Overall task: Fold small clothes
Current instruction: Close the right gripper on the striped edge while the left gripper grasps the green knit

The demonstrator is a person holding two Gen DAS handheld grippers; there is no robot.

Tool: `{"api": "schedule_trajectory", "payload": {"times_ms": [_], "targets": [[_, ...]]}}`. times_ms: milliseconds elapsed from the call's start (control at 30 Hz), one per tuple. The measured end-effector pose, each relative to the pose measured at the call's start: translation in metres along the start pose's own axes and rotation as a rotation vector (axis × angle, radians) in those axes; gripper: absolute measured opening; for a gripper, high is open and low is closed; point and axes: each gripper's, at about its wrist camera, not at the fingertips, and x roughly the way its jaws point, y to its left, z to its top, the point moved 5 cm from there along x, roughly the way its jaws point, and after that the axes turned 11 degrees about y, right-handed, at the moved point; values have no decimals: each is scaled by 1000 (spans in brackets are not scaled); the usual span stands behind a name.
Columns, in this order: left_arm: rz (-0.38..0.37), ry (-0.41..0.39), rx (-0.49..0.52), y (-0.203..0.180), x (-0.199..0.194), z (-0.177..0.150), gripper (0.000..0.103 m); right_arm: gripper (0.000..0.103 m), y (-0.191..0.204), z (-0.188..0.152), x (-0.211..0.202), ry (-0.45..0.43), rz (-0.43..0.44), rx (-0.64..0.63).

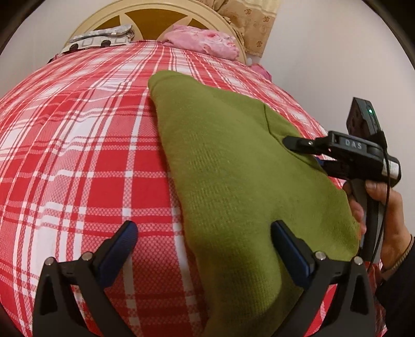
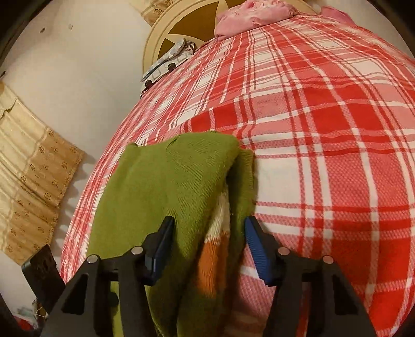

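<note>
**Inspector:** Looking at the bed, I see one green knitted garment lying on the red-and-white checked bedspread, well short of the round cream headboard. It is already doubled over itself; from the right wrist view a striped white-and-orange layer shows beneath the green top flap.

**Assistant:** And the tools?

**Inspector:** The left gripper stands released, jaws wide; one blue pad rests over the garment's near end, the other over bare bedspread, nothing pinched. The right gripper is also unclenched: its fingers straddle the garment's folded edge, the cloth lies between them, but neither pad presses on it. A person's hand holds that right tool at the garment's side away from the bare bedspread.

**Assistant:** Progress?

**Inspector:** In my judgement, partway. At least one fold is in place. The bundle is uneven, though: the top flap sits askew, the underlayer protrudes at the near end, and the outline tapers toward the headboard. A further fold and some squaring of edges appear outstanding.

**Assistant:** Other items?

**Inspector:** A pink crumpled cloth and a patterned grey-white item lie against the headboard, well apart from the garment. Whether they await folding I cannot tell.
</note>
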Motion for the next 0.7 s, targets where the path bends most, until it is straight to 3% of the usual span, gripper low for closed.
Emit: {"api": "schedule_trajectory", "payload": {"times_ms": [200, 267, 433, 533, 667, 700], "targets": [[-7, -2, 9, -1, 1, 1, 103, 56, -6, 2, 3, -6, 68, 32], [-11, 1, 15, -2, 2, 1, 103, 48, -4, 0, 5, -12, 71, 24], [-17, 2, 26, -5, 3, 2, 102, 47, -3, -3, 3, -35, 88, 15], [-38, -2, 40, -7, 3, 2, 94, 43, 0, -5, 3, -47, 89, -4], [-69, -1, 90, -16, 2, 0, 70, 40, 1, -3, 6, -45, 75, 9], [-60, -3, 99, -18, 2, 0, 69, 39, 3, -4, 6, -46, 69, 10]]}}
